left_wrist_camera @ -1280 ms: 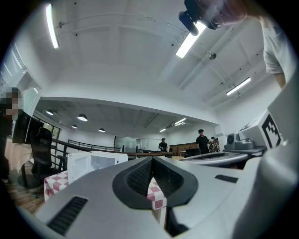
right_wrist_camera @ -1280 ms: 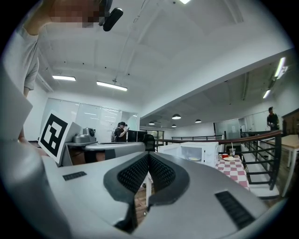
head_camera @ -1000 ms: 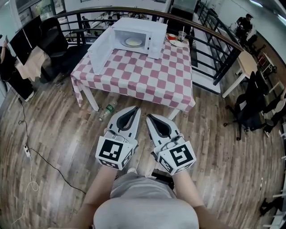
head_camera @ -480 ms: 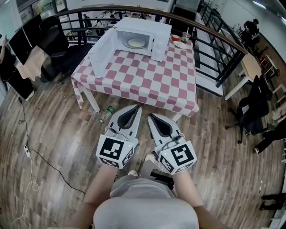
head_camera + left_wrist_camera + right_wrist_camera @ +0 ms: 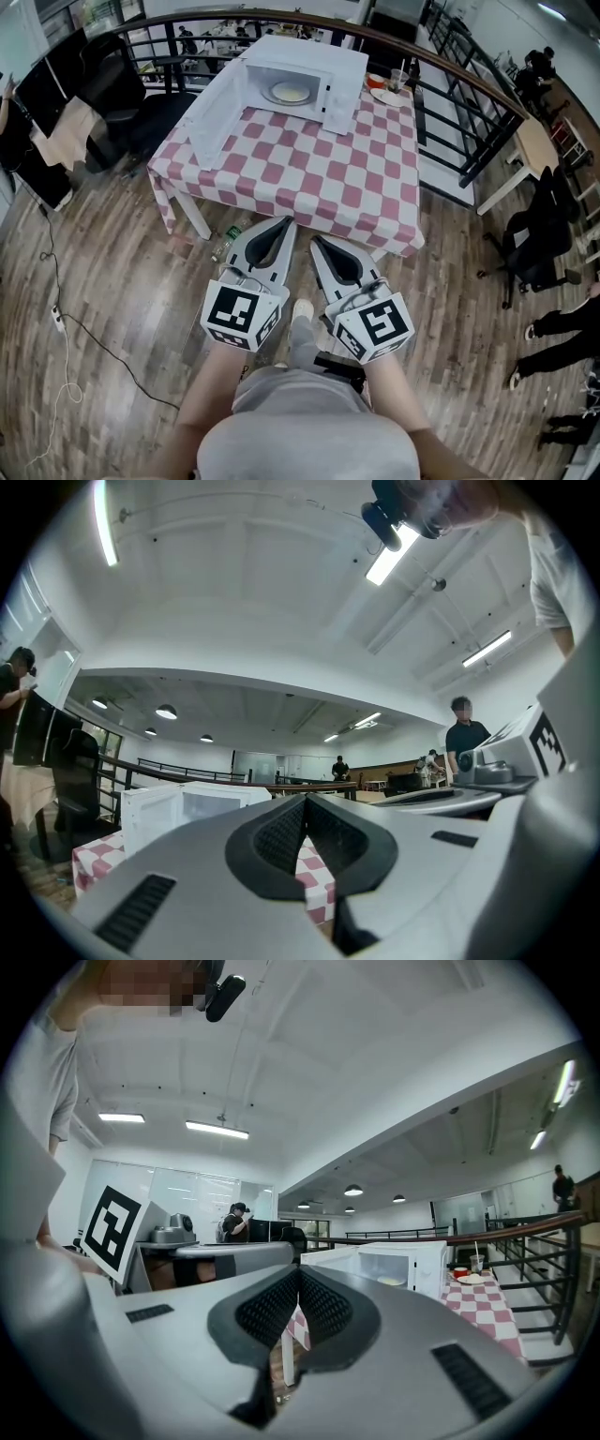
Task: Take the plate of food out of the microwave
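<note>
Lying beyond left claw: plate (seemingly)

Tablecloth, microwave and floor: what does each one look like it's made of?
Tablecloth: probably fabric, maybe vinyl; a matte red-and-white check that drapes in soft folds at the corners.
Microwave: smooth white casing, either painted metal or plastic; the look leaves it open.
Floor: brown planks with visible grain and a slight sheen, so wood or wood-look laminate.
</note>
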Tool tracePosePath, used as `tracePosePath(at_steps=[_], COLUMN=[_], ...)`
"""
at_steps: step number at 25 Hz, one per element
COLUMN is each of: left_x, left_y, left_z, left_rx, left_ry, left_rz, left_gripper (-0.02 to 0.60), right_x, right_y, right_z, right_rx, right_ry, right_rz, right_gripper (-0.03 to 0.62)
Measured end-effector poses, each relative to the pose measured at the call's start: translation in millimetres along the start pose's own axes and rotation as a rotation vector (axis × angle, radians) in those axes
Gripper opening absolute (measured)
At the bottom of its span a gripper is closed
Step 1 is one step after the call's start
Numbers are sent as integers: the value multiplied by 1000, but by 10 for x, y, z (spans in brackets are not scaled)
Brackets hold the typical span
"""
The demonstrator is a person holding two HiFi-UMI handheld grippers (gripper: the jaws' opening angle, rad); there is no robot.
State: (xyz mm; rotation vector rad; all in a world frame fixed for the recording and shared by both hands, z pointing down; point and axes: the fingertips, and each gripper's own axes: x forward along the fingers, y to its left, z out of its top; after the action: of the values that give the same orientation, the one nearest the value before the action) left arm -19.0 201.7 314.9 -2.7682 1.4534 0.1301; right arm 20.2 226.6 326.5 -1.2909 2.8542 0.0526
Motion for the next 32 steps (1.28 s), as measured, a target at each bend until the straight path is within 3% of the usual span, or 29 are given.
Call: tracePosePath(at_steps=[13, 32], left_x=[867, 2295], left_y=[415, 1106], left_z=[-130, -190], left_rx=[-8, -3], left_ry=[31, 37], left_rz=[7, 87], left_gripper=[3, 3], right_x=[644, 1678], right_y=[-743, -1954], right_z=[-63, -81], right_rx=[16, 21], right_ry=[1, 3], right_rz=[22, 112], right_gripper=[26, 26])
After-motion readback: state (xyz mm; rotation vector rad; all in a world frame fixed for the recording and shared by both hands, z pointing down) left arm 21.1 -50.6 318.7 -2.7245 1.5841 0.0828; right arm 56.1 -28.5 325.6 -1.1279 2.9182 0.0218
